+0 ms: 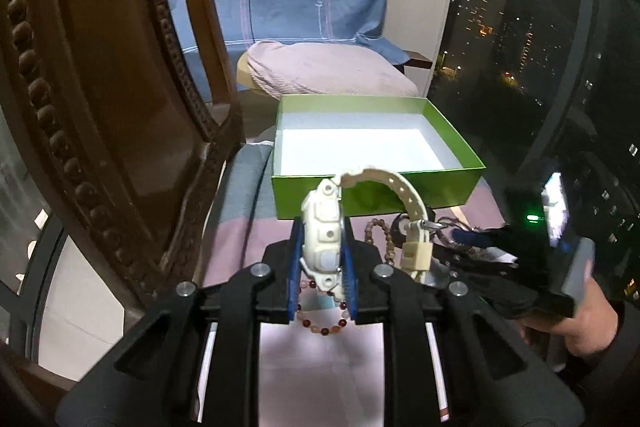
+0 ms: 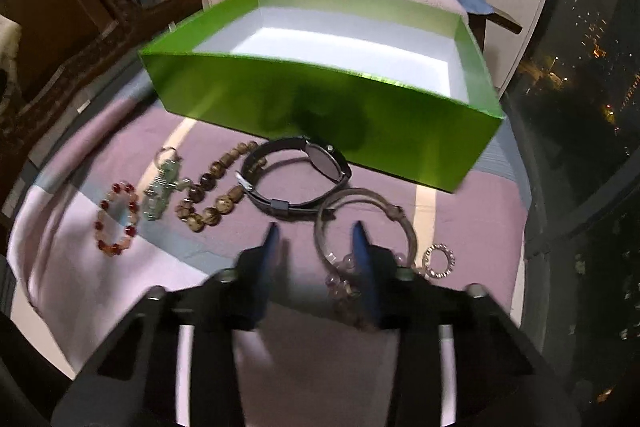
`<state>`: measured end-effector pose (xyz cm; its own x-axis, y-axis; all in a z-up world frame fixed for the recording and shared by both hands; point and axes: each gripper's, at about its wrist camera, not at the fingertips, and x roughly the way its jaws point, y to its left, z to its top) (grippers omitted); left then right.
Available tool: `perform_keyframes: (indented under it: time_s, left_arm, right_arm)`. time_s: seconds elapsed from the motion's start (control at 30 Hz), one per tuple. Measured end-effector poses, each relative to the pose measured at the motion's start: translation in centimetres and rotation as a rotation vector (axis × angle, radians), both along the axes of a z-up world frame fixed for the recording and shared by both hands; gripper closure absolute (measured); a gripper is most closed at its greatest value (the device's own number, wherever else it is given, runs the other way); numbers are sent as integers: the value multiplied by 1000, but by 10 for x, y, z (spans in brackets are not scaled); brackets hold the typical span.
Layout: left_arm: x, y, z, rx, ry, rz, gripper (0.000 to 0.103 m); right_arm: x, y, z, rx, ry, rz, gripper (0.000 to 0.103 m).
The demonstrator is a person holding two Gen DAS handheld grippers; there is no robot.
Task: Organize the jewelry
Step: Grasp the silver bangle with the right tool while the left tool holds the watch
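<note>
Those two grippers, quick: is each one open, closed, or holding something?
Left gripper: closed on the white watch.
Right gripper: jaws apart in its view, holding nothing.

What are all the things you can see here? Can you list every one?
green box: one, green outside and white inside, nothing in it, at the back of the cloth
white watch: one, cream white, held up in front of the box
black watch: one, black, just before the box
brown bead bracelet: one, brown, left of the black watch
key charm: one, silvery, left of the brown beads
red bead bracelet: one, red and pale, farthest left
bangle: one, silvery, right of centre
small ring: one, sparkly, right of the bangle
cloth: one, pink and grey, under everything
left gripper: black and blue, shut on the white watch
right gripper: black and blue, open over the bangle
</note>
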<state>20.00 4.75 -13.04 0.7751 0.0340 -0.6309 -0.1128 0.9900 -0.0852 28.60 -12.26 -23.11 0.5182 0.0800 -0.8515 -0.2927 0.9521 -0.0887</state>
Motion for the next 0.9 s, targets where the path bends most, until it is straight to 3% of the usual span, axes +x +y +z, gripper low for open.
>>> perform_keyframes:
  time_s: [0.03,0.1,0.23,0.4,0.53,0.9]
  left_arm:
    - [0,1,1,4,0,1,85]
    - [0,3,1,0,2,10,85]
    - [-4,10,6,-14,-7,25,85]
    - [-16,13,14,-58,-17,24,85]
    - [-30,11,20,-83,-13,16,85]
    - [-44,-23,30,-64,-21,12,85]
  right_arm:
    - [4,-1,-4,11,26,-3,95]
    - [6,-3,-5,49,42,-5,97]
    - [-8,-4,25,111,-17,12,98]
    - [-49,-22,87,244,-172,38,98]
    - [-86,-35,124,288,-279,7,98]
    - [-132,-44,153,309,-352,-69,98]
